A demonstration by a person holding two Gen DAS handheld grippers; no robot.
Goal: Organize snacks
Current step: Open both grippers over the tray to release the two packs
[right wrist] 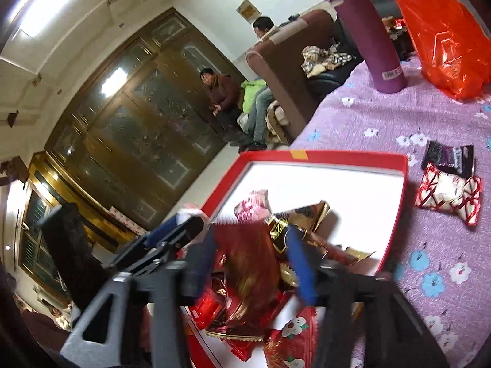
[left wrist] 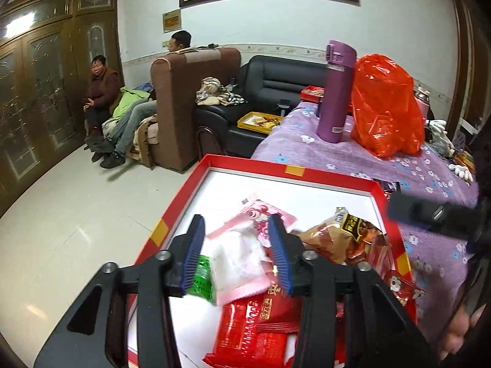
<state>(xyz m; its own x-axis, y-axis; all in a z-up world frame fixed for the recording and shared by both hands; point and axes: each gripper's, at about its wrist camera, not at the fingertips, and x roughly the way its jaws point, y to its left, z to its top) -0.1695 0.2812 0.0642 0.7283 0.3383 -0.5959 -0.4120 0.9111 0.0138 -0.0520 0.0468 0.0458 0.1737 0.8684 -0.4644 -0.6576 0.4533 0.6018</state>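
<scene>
Inspector: Hovering over the red box (left wrist: 294, 170), both tongs stand parted. The left tongs (left wrist: 237, 254) have their blue pads either side of a pink-and-white packet (left wrist: 239, 260) without pressing it; that packet lies loose on the pile, so I judge it released, not gripped.

Clerk: And the right tongs (right wrist: 248, 263)?

Inspector: Also unclenched. A reddish-brown packet (right wrist: 251, 276) shows blurred between the pads; whether it touches either pad I cannot tell, but nothing pinches it.

Clerk: Where do the snacks stand?

Inspector: Most are heaped at the near end of the box, on its white floor, the far half bare. That suits gathering: the walls keep wrappers from sliding off the counter (right wrist: 383, 116). Two stragglers, a dark packet (right wrist: 448, 156) and a red-and-white packet (right wrist: 448, 194), lie touching on the flowered cloth just beside the box's right wall.

Clerk: Anything else nearby?

Inspector: A purple flask (left wrist: 336, 92) upright and an orange bag (left wrist: 383, 104) beside it, well apart from the box, out of the working area.
</scene>
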